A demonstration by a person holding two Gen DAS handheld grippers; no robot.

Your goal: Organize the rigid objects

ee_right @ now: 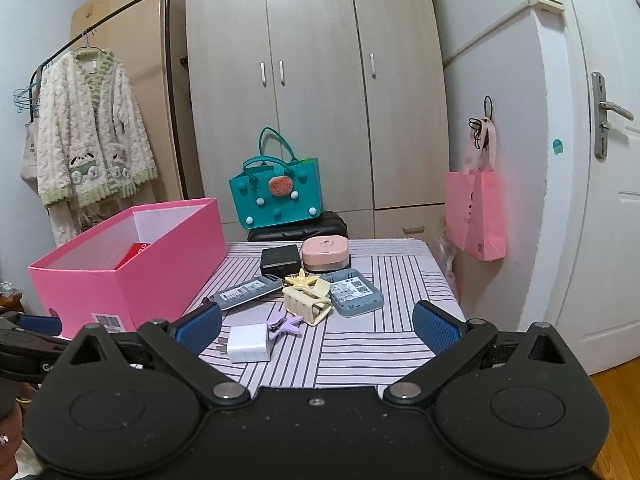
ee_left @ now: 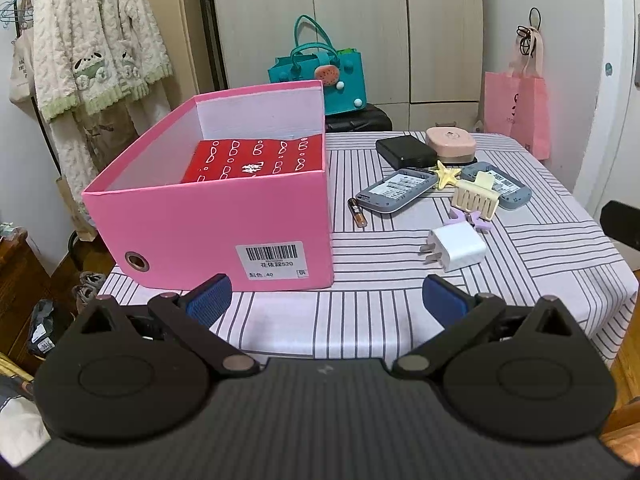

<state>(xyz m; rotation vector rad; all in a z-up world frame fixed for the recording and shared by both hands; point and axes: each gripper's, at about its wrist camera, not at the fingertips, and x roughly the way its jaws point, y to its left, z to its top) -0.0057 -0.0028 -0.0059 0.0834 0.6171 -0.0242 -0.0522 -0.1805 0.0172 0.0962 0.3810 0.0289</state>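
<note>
A small bedroom with pale wardrobe doors at the back held a worktop (ee_left: 400, 320) covered in a striped cloth. On its left side stood an open pink box (ee_left: 224, 216) with a red packet (ee_left: 256, 160) lying inside. To the right of the box, loose hard items lay clustered: a white charger plug (ee_right: 248, 342) nearest the front edge, a purple clip (ee_right: 285, 325) touching it, a cream hair claw (ee_right: 306, 302), two grey devices, a black case and a pink case further back. The left gripper (ee_left: 326, 300) hovered empty at the near edge, jaws wide apart, facing the box corner. The right gripper (ee_right: 318, 330) was also spread wide and empty, with the plug just ahead and slightly left of its centre, prongs pointing left. The right gripper seemed better placed to take it.
</note>
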